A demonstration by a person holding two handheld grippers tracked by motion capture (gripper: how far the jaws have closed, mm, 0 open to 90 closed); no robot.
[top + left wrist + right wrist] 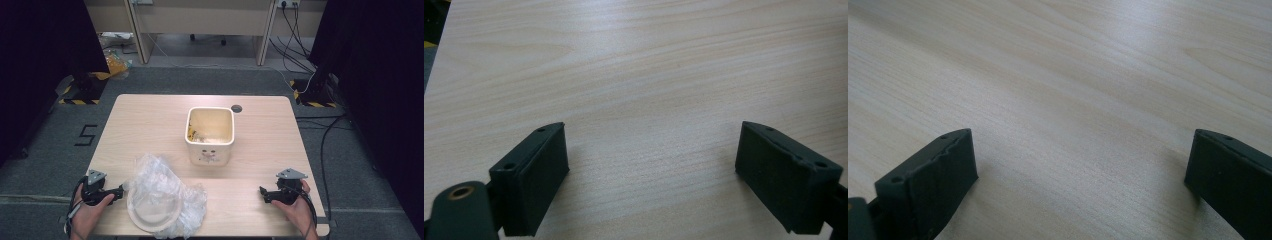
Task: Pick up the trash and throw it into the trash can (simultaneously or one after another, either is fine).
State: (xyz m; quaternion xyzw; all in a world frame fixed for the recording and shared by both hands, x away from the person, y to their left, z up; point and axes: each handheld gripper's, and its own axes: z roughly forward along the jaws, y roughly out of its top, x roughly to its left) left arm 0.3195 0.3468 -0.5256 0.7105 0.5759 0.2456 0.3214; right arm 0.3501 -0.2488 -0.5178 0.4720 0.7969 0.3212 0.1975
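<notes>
From where I stand, the left gripper (120, 190) rests on the table (150, 120) at the near left corner, and its tips point to the right, straight at the plastic bag (165, 192) that lies just beside them. The bag is clear and crumpled; it is spread over the near edge of the table, with its long side running from upper left to lower right, and a round white plate (152, 212) seems to lie inside or under it, though I cannot tell which. The jaws of this gripper stand wide apart and hold nothing; in the left gripper view there is bare wood between the two black pads (536, 175). The right gripper (263, 192) is at the near right side, pointing left, well apart from the bag, and its jaws also stand wide with nothing between them, as the right gripper view shows bare wood past its pads (930, 185). So the left hand is clearly the nearer one to the bag, and I judge the coming move belongs to it: a short reach to the right. Behind the bag, near the middle of the table, stands a cream bin (210, 135), square and open, with some scraps inside. I count one bag, one plate, one bin, two grippers.
</notes>
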